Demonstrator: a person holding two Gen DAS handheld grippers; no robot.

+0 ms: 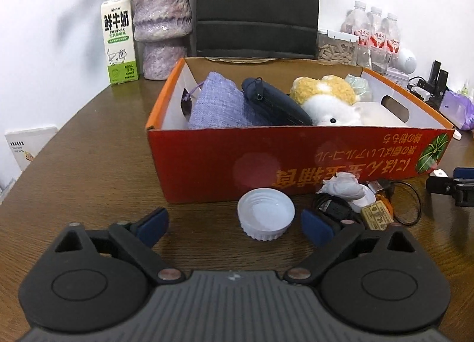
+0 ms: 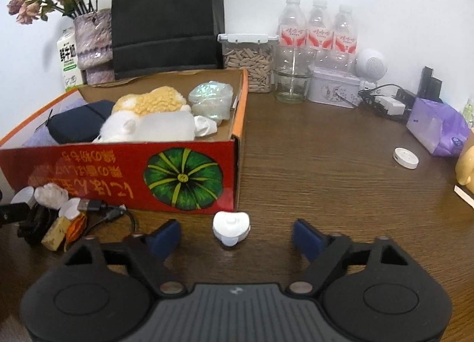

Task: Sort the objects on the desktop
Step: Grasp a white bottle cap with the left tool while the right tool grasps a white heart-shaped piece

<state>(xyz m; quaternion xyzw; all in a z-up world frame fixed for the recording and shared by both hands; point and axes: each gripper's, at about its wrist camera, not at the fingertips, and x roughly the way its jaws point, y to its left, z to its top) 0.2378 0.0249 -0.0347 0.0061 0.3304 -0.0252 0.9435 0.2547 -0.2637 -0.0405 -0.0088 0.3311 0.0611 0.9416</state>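
left gripper [image 1: 235,226] gaped round white ribbed plastic lid [image 1: 266,214], dead ahead | right gripper [image 2: 237,237] spread, untouching, probably small white plastic charger plug [image 2: 231,227], centred between

Along the back wall I see a milk carton [image 1: 119,37] beside a purple vase [image 1: 162,26] of dried flowers; a black paper bag [image 2: 167,16]; a seed container [image 2: 248,60]; three water bottles [image 2: 318,31]; a tissue pack [image 2: 438,128] at right.
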